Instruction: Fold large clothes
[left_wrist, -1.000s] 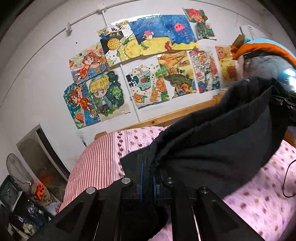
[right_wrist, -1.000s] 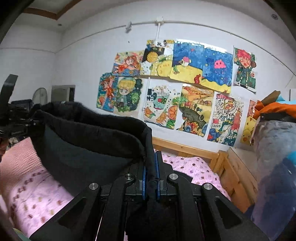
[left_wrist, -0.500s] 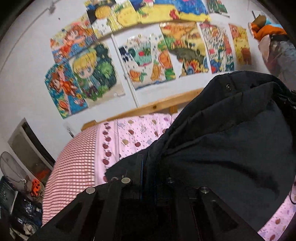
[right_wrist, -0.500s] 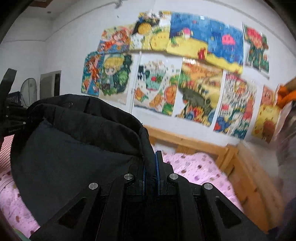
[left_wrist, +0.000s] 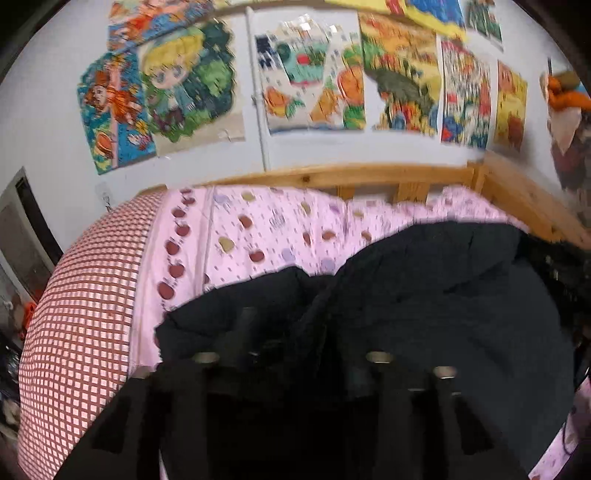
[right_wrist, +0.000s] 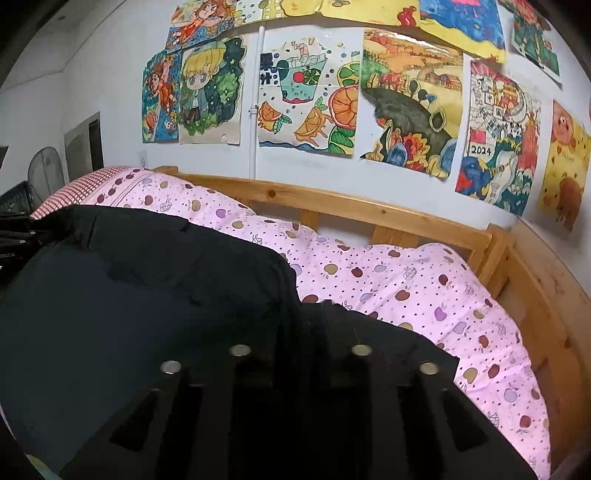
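So the black coat (right_wrist: 122, 314) was lying spread on the bed (right_wrist: 406, 280), on top of the pink apple-print sheet, with its folded top edge bunched up toward the wooden rail (right_wrist: 332, 201) by the wall. The left hand-held gripper (left_wrist: 295, 332) had just been opening and its fingers stood apart, with a ridge of coat fabric running up between them, though the shot was blurry and dark so I couldn't tell if the pads touched it. The right hand-held gripper (right_wrist: 301, 328) had also just been opening, jaws apart, with the coat's edge sitting loose between the fingers. A red checked pillow (left_wrist: 81, 302) lay at the left end of the bed, just beside the coat. Kids' drawings (right_wrist: 306, 92) covered the wall above the rail.
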